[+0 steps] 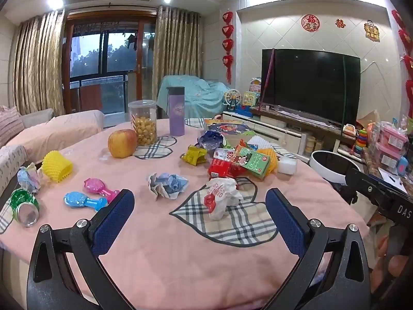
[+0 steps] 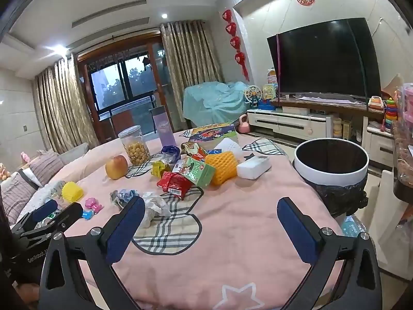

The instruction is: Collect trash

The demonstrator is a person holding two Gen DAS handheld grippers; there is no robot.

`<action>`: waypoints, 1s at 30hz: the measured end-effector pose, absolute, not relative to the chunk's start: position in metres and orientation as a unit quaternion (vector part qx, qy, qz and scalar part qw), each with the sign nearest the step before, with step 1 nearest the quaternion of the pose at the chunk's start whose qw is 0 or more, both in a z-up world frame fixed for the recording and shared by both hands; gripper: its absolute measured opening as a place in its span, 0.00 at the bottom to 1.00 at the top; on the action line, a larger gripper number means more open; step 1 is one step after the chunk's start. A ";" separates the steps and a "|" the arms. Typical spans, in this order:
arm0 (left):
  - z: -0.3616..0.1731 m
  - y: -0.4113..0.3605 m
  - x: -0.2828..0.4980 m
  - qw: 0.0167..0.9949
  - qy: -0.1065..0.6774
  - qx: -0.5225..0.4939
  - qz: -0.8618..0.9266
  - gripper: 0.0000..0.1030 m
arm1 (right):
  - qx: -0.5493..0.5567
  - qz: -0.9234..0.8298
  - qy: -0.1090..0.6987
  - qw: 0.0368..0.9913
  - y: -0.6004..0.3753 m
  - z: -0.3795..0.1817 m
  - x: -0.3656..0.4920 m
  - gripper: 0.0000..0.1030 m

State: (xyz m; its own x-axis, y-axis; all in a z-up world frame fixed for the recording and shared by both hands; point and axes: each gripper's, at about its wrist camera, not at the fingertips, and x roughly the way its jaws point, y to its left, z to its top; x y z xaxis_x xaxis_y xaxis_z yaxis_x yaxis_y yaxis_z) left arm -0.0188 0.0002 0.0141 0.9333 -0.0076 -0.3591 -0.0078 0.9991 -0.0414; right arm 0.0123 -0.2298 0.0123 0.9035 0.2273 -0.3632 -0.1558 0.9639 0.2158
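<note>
Trash lies scattered on a pink tablecloth (image 1: pixel 160 258). A crumpled white wrapper with red print (image 1: pixel 222 196) sits just ahead of my left gripper (image 1: pixel 200 201), whose jaws stand wide open and empty. A blue-grey paper ball (image 1: pixel 167 184), a red packet (image 1: pixel 222 166), a green carton (image 1: pixel 254 161) and a yellow wrapper (image 1: pixel 195 155) lie further on. A crushed green can (image 1: pixel 24 206) rests at the left edge. My right gripper (image 2: pixel 210 210) is open and empty over the cloth; the white wrapper (image 2: pixel 155 206) lies beside its left finger. A white-rimmed bin (image 2: pixel 331 162) stands right of the table.
An apple (image 1: pixel 121 143), a jar of yellow balls (image 1: pixel 143 122), a purple bottle (image 1: pixel 176 111), yellow foam nets (image 1: pixel 58 166), pink and blue toys (image 1: pixel 85 201), a white block (image 2: pixel 254 166) and a book (image 2: pixel 214 130) share the table. A TV (image 2: pixel 325 56) stands behind.
</note>
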 end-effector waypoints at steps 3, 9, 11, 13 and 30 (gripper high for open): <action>0.014 0.000 -0.019 0.983 0.183 -0.020 0.001 1.00 | 0.098 0.098 0.196 0.971 -0.232 0.013 0.012 1.00; 0.014 0.000 -0.019 0.983 0.183 -0.019 0.000 1.00 | 0.091 0.097 0.198 0.971 -0.227 0.011 0.013 1.00; 0.014 0.001 -0.019 0.983 0.184 -0.020 0.000 1.00 | 0.092 0.098 0.198 0.971 -0.227 0.012 0.012 1.00; 0.013 0.001 -0.018 0.983 0.184 -0.021 0.001 1.00 | 0.092 0.099 0.198 0.971 -0.228 0.011 0.012 1.00; 0.011 0.000 -0.017 0.982 0.186 -0.019 0.001 1.00 | 0.094 0.106 0.213 0.967 -0.227 0.011 0.014 1.00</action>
